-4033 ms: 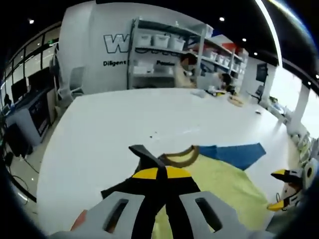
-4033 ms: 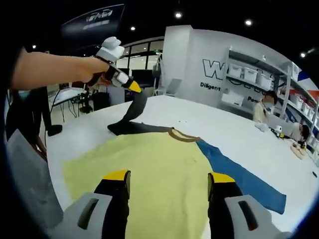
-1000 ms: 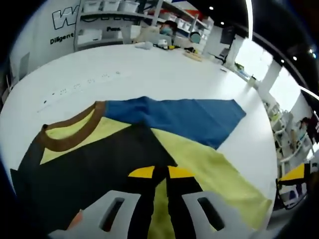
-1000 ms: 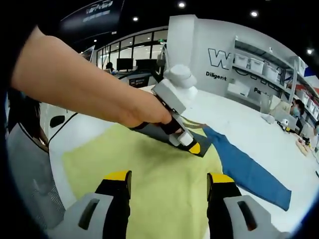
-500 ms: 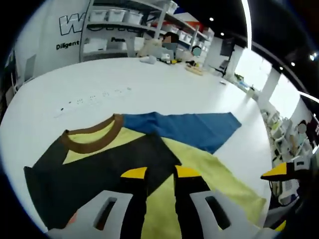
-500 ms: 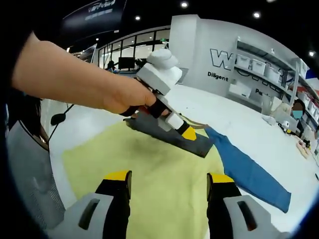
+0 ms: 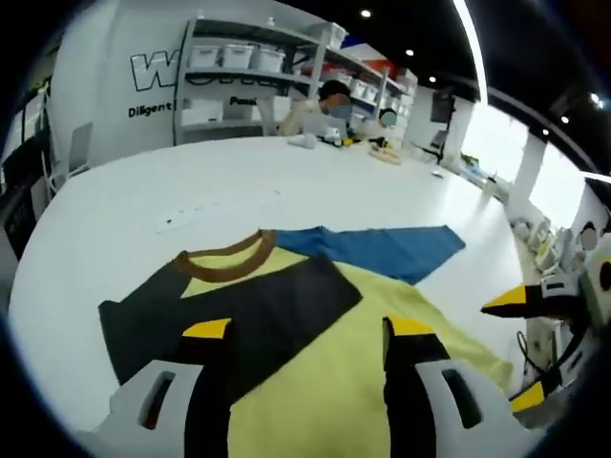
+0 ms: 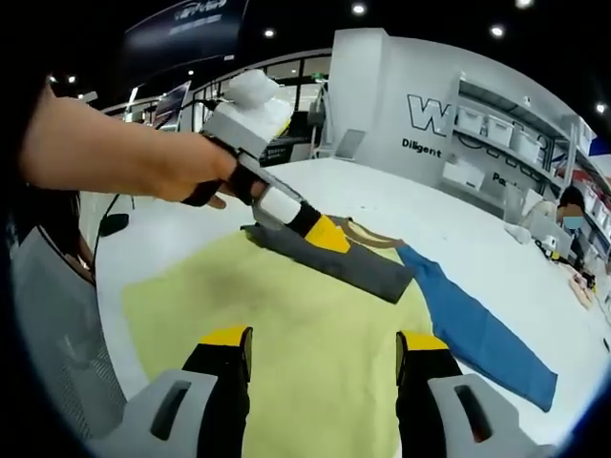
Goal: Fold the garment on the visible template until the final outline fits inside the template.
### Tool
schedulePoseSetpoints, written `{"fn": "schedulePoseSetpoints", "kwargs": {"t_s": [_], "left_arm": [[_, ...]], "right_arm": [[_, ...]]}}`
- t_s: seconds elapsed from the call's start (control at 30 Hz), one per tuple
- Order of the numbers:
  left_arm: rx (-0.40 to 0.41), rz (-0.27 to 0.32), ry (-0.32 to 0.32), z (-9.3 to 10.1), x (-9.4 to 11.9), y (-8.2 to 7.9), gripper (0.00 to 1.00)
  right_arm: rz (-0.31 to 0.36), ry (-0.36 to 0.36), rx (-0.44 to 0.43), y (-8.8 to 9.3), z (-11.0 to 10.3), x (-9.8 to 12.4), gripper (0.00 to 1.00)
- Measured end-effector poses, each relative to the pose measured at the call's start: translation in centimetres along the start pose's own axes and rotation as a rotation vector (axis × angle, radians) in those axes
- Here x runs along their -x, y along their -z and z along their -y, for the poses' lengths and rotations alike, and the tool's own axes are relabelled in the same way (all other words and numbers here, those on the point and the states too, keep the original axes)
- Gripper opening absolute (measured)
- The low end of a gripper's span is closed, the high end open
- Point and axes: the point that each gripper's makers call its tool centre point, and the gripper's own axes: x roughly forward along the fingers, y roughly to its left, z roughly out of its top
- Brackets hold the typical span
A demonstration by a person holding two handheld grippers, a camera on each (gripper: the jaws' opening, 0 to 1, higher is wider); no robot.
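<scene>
Garment (image 7: 315, 372) (sleeve folded) apparently under open left hand-held gripper (image 7: 305, 329).

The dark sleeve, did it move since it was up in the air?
Yes. The dark sleeve has come down from hanging over the table and now lies folded across the yellow shirt, below the collar.

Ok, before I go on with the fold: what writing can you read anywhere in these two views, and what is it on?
"W", cut off by the shelving: big outlined letter on the white wall, also in the right gripper view.
"Diligent": smaller dark line under it on that wall; the words after it are hidden by the shelves.
Dark hanging sign: pale marks, too blurred to read.
The garment shows no print.
</scene>
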Motion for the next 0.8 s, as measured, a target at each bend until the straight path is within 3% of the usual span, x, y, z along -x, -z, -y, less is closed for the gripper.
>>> {"fn": "schedulePoseSetpoints", "kwargs": {"t_s": [0.3, 0.47, 0.8], "left_arm": [[0.051, 0.053, -0.05, -1.1, 5.5, 1.5, 0.71], [0.051, 0.073, -0.078, -1.6, 8.4, 2.4, 0.71], [0.132, 0.129, -0.132, -2.0, 13.4, 4.2, 0.71]], "right_arm": [[-0.012, -0.015, 0.019, 0.2, -0.7, -0.1, 0.61], [-0.017, -0.022, 0.026, 0.3, -0.9, 0.0, 0.61], [-0.029, -0.033, 0.047, 0.6, -1.4, -0.1, 0.6]]}}
